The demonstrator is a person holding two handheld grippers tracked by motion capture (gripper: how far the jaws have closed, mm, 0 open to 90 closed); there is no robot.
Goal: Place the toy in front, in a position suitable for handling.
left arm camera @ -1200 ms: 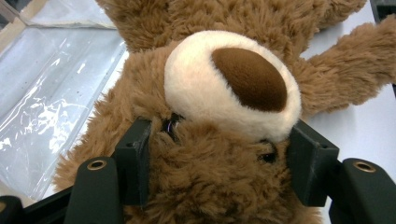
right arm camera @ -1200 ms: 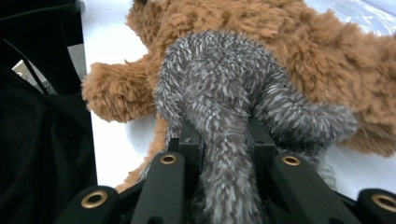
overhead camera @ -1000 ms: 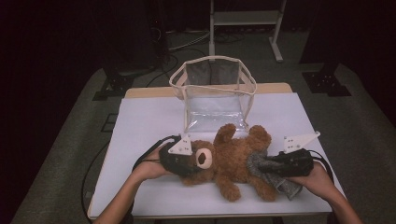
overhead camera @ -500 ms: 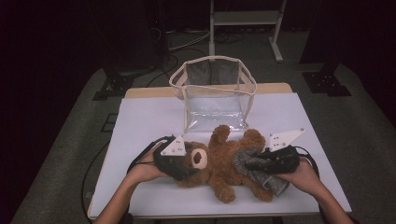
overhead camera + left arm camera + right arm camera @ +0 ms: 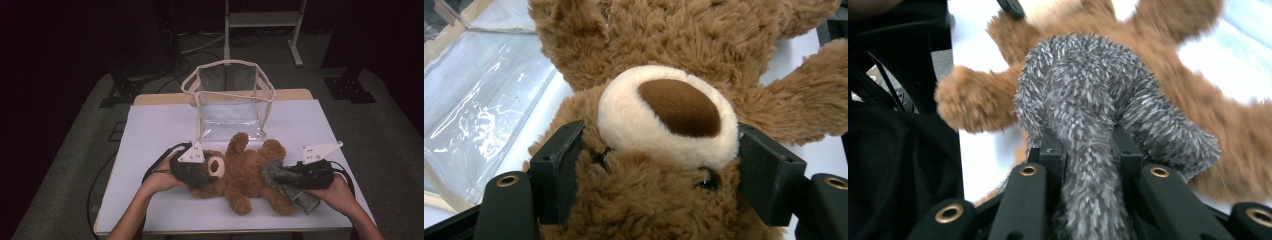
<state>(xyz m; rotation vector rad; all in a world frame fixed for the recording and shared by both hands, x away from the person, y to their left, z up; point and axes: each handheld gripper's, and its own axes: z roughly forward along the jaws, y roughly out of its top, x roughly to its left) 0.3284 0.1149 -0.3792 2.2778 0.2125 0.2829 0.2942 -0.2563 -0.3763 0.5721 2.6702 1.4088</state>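
On table [image 5: 150,130]: left gripper [image 5: 197,172] jaws astride teddy bear [image 5: 250,172] head; right gripper [image 5: 295,177] pinching grey cloth [image 5: 280,177].

Dim room, grey carpet [image 5: 60,165], white table [image 5: 150,130]

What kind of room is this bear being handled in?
Probably a lab or studio set up for recording: a white table on grey carpet, dark surroundings, cables on the floor and a metal stand behind.
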